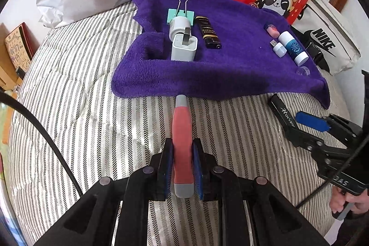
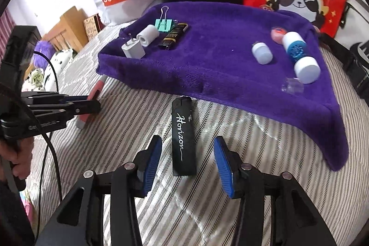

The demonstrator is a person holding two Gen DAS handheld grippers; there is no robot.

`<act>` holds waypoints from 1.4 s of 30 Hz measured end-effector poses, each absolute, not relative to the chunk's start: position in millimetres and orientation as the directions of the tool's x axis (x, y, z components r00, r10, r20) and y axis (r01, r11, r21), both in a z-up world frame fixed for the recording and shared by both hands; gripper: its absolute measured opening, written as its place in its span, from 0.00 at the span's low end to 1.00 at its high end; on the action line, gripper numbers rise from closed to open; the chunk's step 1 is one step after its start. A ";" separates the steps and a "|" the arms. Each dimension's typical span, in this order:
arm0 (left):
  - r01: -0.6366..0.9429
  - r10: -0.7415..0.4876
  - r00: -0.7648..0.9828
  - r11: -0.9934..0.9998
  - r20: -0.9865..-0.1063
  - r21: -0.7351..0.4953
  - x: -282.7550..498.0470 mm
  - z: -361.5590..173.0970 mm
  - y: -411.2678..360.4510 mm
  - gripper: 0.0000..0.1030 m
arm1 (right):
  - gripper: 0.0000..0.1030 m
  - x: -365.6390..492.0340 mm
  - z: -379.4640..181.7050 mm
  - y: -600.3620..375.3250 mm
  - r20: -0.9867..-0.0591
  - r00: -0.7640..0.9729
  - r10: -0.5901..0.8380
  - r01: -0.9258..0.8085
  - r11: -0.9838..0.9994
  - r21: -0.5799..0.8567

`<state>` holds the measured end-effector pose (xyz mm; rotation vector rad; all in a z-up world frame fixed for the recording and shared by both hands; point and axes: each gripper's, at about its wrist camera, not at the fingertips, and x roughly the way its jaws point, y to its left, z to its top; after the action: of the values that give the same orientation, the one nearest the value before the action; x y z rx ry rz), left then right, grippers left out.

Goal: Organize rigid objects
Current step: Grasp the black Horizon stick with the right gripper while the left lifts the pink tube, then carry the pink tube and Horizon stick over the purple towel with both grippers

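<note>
The slim black plastic lighter (image 2: 184,137) lies on the striped bedspread (image 2: 120,126) near the purple towel's front edge (image 2: 161,87), lengthwise between the right gripper's (image 2: 187,163) apart pads, untouched; the left gripper (image 1: 182,167) clamps a coral-and-grey handled tool (image 1: 182,142).

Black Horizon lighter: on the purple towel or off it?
Off. The black Horizon lighter lies flat on the striped bedding, just short of the purple towel edge, between the open right claw pads.
</note>
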<state>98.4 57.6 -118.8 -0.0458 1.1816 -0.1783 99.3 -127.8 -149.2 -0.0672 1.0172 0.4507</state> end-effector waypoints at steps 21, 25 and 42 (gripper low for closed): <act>0.128 -0.167 0.381 0.984 -0.910 -0.127 94.3 -117.1 59.9 0.16 | 0.21 82.9 -144.9 -158.3 -0.876 0.450 0.171 -0.283 0.958 0.042; 0.122 -0.170 0.379 0.983 -0.910 -0.133 94.0 -117.4 60.6 0.16 | 0.22 81.7 -146.7 -154.6 -0.874 0.460 0.153 -0.281 0.960 0.020; 0.117 -0.165 0.379 0.985 -0.910 -0.130 95.9 -119.0 55.4 0.16 | 0.22 76.4 -150.7 -153.8 -0.855 0.491 0.168 -0.304 0.952 0.013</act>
<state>95.9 55.4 -119.0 -0.0459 1.1682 -0.1806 76.4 -153.8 -150.7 -0.1471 1.0184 0.2882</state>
